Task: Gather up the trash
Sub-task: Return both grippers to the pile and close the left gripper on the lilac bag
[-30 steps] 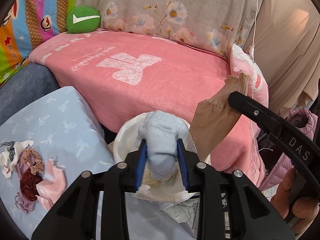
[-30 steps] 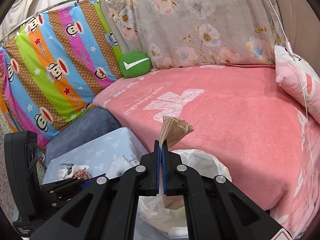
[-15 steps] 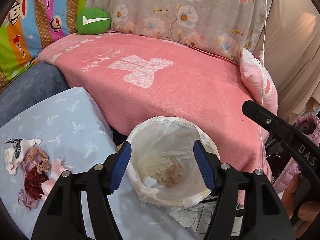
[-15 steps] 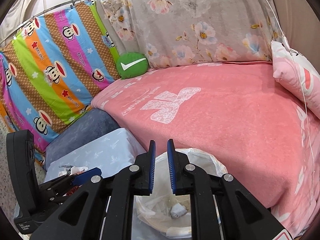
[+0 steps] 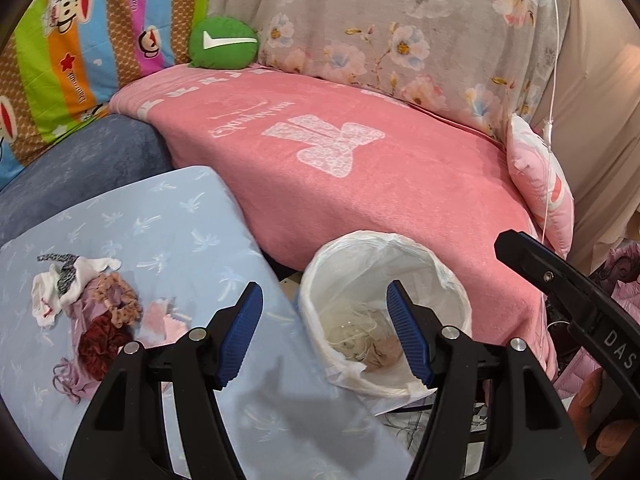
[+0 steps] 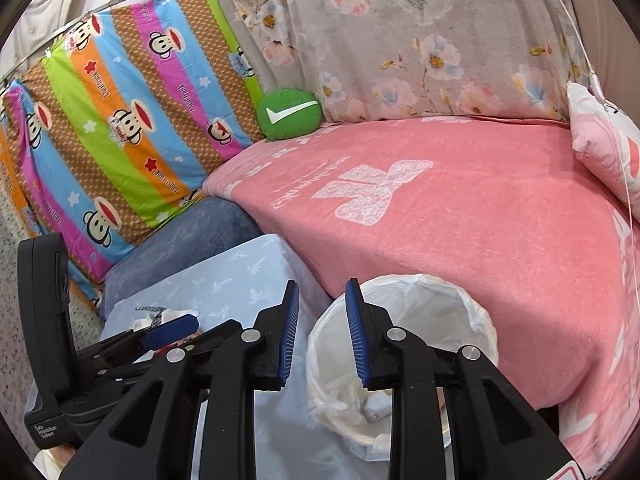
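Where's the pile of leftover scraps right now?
In the left wrist view, the pile of scraps lies at lower left on the light blue cushion, left of the white-lined bin standing against the pink blanket.

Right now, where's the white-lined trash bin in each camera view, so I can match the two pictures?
Left wrist view: the trash bin sits lower centre-right, behind the right-hand blue pad, against the pink blanket.
Right wrist view: the bin sits bottom centre, just right of the fingers.
Shared landmark: the green round cushion at the blanket's far left corner.

bin (image 5: 448, 280) before bed (image 5: 360, 184), clothes pile (image 5: 92, 312) on cushion (image 5: 168, 232) left
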`<state>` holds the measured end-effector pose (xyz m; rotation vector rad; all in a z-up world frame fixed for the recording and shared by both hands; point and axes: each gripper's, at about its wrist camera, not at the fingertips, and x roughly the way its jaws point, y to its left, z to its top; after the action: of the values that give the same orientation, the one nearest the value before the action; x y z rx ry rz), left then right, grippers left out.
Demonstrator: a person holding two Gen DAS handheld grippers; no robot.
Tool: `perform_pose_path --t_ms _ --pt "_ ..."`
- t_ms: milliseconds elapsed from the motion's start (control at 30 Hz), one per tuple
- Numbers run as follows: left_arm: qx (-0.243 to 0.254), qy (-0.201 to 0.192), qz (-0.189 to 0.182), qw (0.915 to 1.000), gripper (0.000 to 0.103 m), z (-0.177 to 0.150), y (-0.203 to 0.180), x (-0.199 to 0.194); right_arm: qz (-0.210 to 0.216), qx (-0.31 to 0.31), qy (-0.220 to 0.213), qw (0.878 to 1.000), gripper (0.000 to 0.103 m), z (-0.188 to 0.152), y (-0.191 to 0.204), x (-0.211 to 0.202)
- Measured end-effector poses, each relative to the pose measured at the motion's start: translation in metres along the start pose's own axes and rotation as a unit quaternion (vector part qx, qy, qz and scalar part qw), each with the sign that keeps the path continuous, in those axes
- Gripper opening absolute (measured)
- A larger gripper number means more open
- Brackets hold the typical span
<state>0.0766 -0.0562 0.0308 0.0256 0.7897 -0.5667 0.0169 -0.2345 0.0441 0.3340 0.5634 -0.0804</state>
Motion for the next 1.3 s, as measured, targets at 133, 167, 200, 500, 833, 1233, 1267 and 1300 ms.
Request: perform_pose_path --t_ms 133,167,200,500,833,1233,1267,1300 --pt "-0.011 -0.002 0.015 0.9998 0.062 -0.006 0.019 -0.006 0.011 -0.010 0.012 1.000 0.024 -0.009 0.019 0.007" --pt "-0.013 -0.002 0.019 0.9997 0.062 -0.007 0.024 -0.007 0.014 -0.013 0.015 1.000 0.024 -0.012 0.025 0.009" --pt "-0.015 -0.002 0.022 0.9996 0.062 -0.009 0.028 -0.009 0.016 -0.016 0.017 1.000 0.025 -0.013 0.028 0.010" --pt "-0.034 0.000 0.060 0.9976 0.070 -0.031 0.077 -0.023 0.038 -0.045 0.044 0.997 0.034 -0.036 0.074 0.028" --pt "-0.061 0.011 0.117 0.9911 0.079 -0.065 0.143 -0.033 0.066 -0.072 0.081 0.992 0.037 -0.065 0.127 0.054" --pt "-0.094 0.043 0.140 0.9847 0.078 -0.099 0.207 -0.024 0.087 -0.096 0.124 0.984 0.037 -0.093 0.173 0.094" --pt "-0.097 0.046 0.139 0.9845 0.078 -0.100 0.211 -0.021 0.088 -0.097 0.127 0.983 0.037 -0.095 0.176 0.097" --pt "-0.098 0.048 0.136 0.9846 0.078 -0.101 0.214 -0.020 0.089 -0.099 0.130 0.983 0.037 -0.097 0.181 0.100"
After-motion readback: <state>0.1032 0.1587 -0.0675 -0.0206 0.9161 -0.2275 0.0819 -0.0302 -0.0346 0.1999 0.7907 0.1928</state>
